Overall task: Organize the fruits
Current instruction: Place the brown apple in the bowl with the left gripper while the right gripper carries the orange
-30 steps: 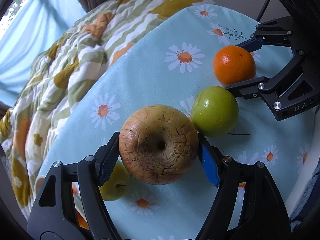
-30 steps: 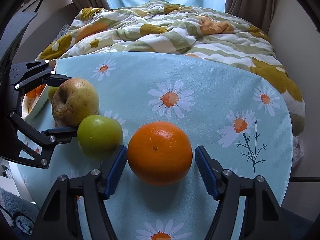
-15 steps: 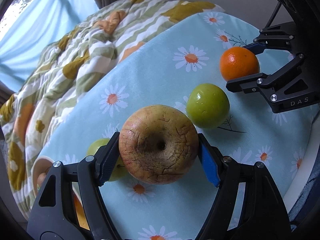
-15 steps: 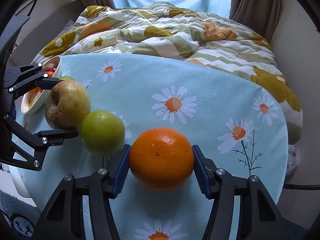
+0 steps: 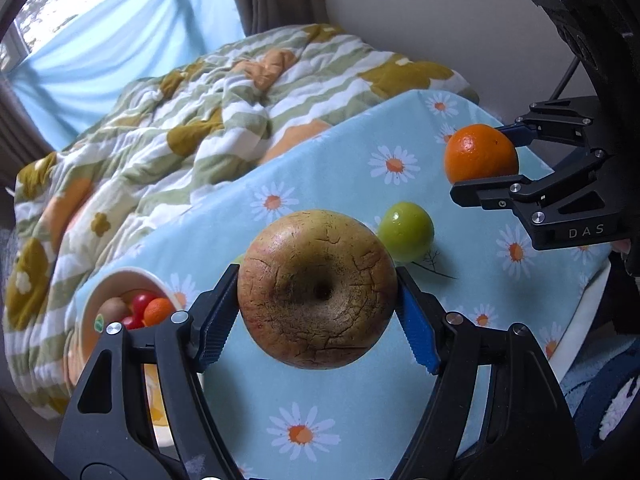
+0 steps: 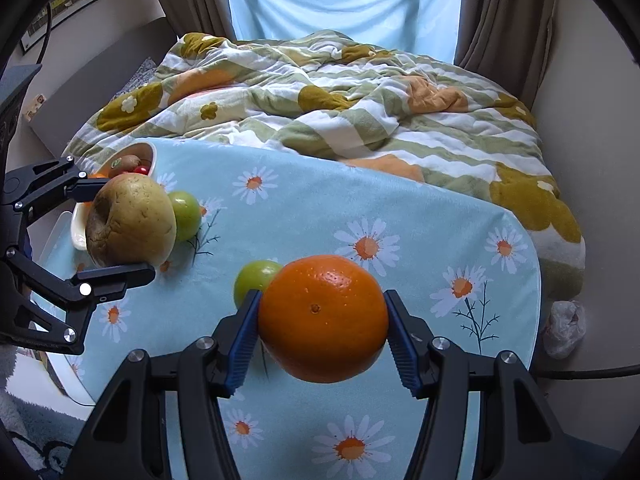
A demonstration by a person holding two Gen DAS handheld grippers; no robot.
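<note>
My left gripper is shut on a large brownish cracked apple and holds it above the daisy tablecloth. My right gripper is shut on an orange, lifted off the table; the orange also shows in the left wrist view. A green apple lies on the cloth between the grippers, and it shows behind the orange in the right wrist view. A second green apple lies behind the brown apple. A white bowl with small fruits stands at the table's left end.
A rumpled flowered quilt covers the bed beyond the table's far edge. Curtains and a window are behind it. A crumpled plastic bag lies on the floor right of the table. A wall lies close on the right.
Both grippers have risen with their fruit. My right gripper closed on the orange and lifted it off the cloth. The white bowl has come into the left wrist view.
</note>
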